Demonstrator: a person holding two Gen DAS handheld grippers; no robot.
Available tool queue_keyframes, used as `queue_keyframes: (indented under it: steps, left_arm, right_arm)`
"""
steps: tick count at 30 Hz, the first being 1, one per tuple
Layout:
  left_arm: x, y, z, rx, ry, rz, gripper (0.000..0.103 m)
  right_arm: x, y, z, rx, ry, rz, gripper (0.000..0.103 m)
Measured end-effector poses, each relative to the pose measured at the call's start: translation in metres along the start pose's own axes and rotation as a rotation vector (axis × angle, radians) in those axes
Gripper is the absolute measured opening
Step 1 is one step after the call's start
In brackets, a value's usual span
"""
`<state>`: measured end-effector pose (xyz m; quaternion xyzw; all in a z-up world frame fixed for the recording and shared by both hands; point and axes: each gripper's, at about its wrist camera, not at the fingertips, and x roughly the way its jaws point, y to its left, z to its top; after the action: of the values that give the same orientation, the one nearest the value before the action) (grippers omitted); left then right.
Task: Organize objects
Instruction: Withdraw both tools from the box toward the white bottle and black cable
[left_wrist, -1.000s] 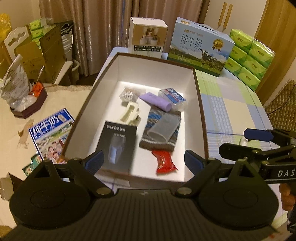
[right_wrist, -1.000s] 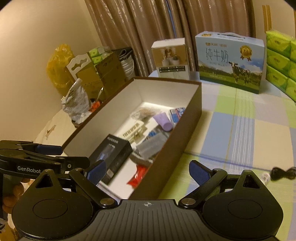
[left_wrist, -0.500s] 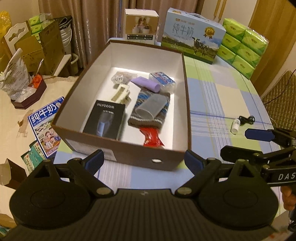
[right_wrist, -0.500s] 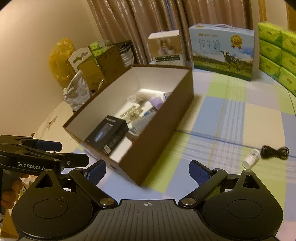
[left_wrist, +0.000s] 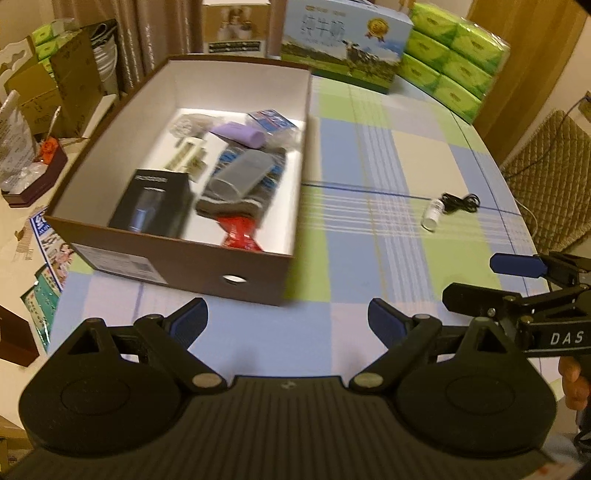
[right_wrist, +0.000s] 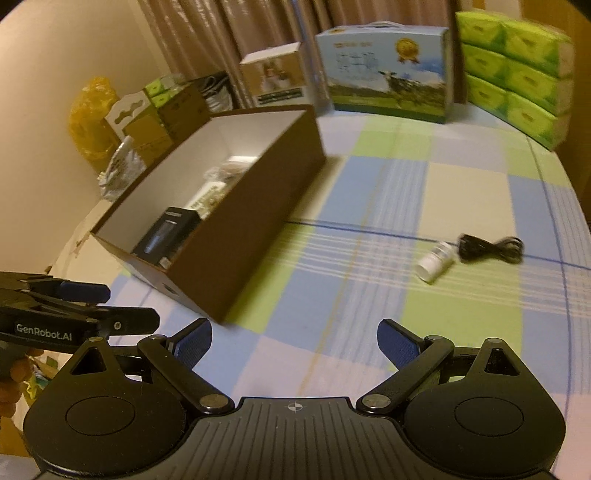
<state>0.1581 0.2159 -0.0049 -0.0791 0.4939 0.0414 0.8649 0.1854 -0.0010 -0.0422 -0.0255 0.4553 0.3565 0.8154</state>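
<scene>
A brown box with white inside (left_wrist: 177, 262) (right_wrist: 258, 206) stands on the checked tablecloth. It holds a black carton (left_wrist: 151, 203), a knitted sock with a grey tube (left_wrist: 243, 177), a red wrapper (left_wrist: 240, 232), a purple roll (left_wrist: 240, 133) and other small items. Right of the box lie a small white bottle (left_wrist: 432, 217) (right_wrist: 435, 261) and a coiled black cable (left_wrist: 461, 202) (right_wrist: 491, 248). My left gripper (left_wrist: 288, 317) is open and empty, over the cloth in front of the box. My right gripper (right_wrist: 294, 338) is also open and empty, short of the bottle.
A milk carton box (left_wrist: 343, 40), a smaller white box (left_wrist: 236, 29) and stacked green tissue packs (left_wrist: 454, 51) line the table's far edge. Cardboard boxes and bags (left_wrist: 55, 85) crowd the left side beyond the table. A woven chair (left_wrist: 550, 177) stands at the right.
Both grippers have drawn back from over the box toward the table's near side. The box now sits farther away, and the bottle and cable have come into view.
</scene>
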Motion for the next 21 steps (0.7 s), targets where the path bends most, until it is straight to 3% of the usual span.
queue_keyframes:
  steps: [21]
  left_arm:
    - [0.036,-0.109,0.001,0.133,0.045,-0.079,0.092]
  right_arm:
    - [-0.038,-0.102,-0.032,0.163,0.001,-0.136,0.094]
